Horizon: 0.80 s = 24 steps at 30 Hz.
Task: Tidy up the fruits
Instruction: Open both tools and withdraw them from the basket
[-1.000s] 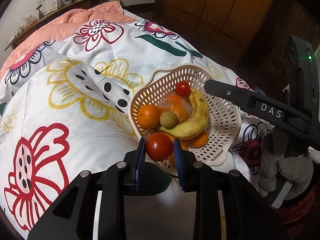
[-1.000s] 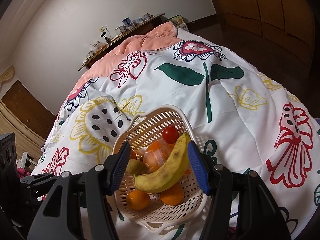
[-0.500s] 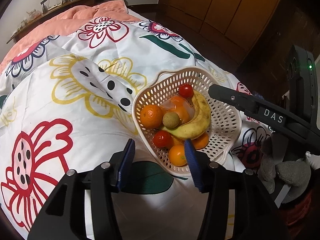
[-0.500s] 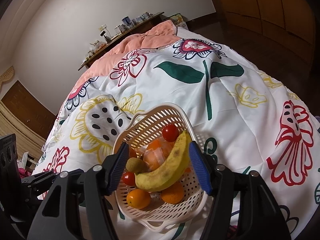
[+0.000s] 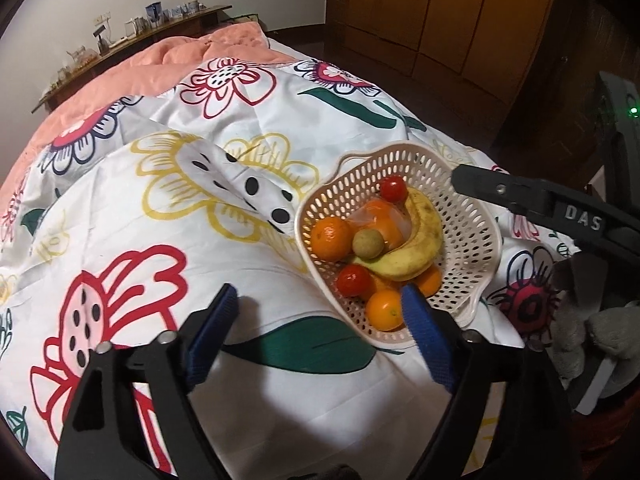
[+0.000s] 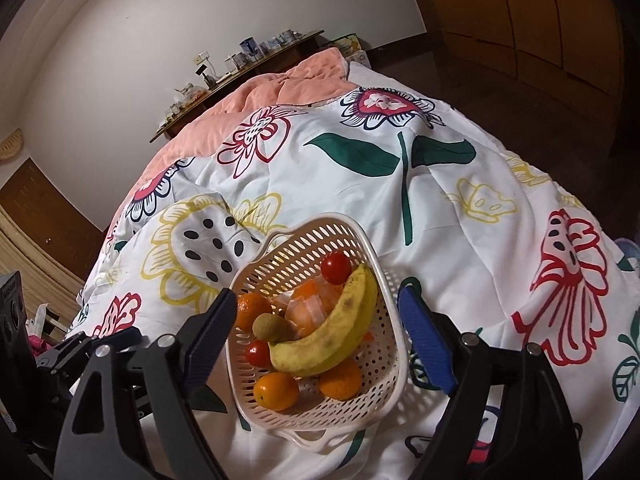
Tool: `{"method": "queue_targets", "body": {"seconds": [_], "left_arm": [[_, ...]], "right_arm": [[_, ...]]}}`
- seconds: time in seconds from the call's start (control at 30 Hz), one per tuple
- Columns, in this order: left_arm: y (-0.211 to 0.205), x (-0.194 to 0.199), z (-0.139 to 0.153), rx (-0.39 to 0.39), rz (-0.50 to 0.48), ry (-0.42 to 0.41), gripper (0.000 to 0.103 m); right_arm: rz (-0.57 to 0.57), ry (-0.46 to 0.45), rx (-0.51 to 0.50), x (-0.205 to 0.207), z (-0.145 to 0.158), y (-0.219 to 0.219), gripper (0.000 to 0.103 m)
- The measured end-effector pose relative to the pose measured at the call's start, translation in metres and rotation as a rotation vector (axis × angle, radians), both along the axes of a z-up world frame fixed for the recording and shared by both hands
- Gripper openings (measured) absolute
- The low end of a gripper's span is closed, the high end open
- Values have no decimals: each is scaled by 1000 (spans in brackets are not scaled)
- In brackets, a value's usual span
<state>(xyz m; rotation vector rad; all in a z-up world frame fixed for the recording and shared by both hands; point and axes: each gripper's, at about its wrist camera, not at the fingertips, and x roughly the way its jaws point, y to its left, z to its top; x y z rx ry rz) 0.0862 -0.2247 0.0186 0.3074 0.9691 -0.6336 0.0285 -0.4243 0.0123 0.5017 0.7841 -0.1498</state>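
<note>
A cream perforated basket (image 5: 476,216) (image 6: 296,248) sits on the flowered bedspread. It holds a banana (image 5: 416,248) (image 6: 332,336), several oranges (image 5: 330,238), two tomatoes (image 5: 354,280) (image 6: 336,267), a small brown-green round fruit (image 5: 367,243) and a clear pack of orange pieces (image 5: 384,220). My left gripper (image 5: 320,322) is open and empty, just in front of the basket's near rim. My right gripper (image 6: 316,332) is open and empty, its fingers spread on both sides of the basket above it. One right finger (image 5: 520,194) shows in the left wrist view.
The white quilt with red, yellow and green flowers (image 5: 160,240) covers the bed, with a pink blanket (image 5: 160,64) at the far end. A shelf with small items (image 6: 240,60) stands behind. Wooden wardrobes (image 5: 460,20) stand at the right. A grey plush toy (image 5: 592,320) lies by the bed edge.
My left gripper let go of the tomato, which now lies in the basket. The jaws opened wide and pulled back toward me. The right gripper hardly moved.
</note>
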Motion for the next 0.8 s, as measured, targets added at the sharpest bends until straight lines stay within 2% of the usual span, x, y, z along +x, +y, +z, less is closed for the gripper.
{"method": "queue_targets", "body": {"seconds": [0.4, 0.63, 0.8], "left_arm": [[8, -3, -1, 36, 50, -49, 92], [10, -12, 1, 68, 52, -103, 95], [12, -17, 2, 79, 57, -131, 96]], "right_arm": [[53, 67, -93, -21, 4, 22, 96], [139, 92, -116, -28, 3, 46, 97], [193, 139, -119, -37, -10, 64, 97]]}}
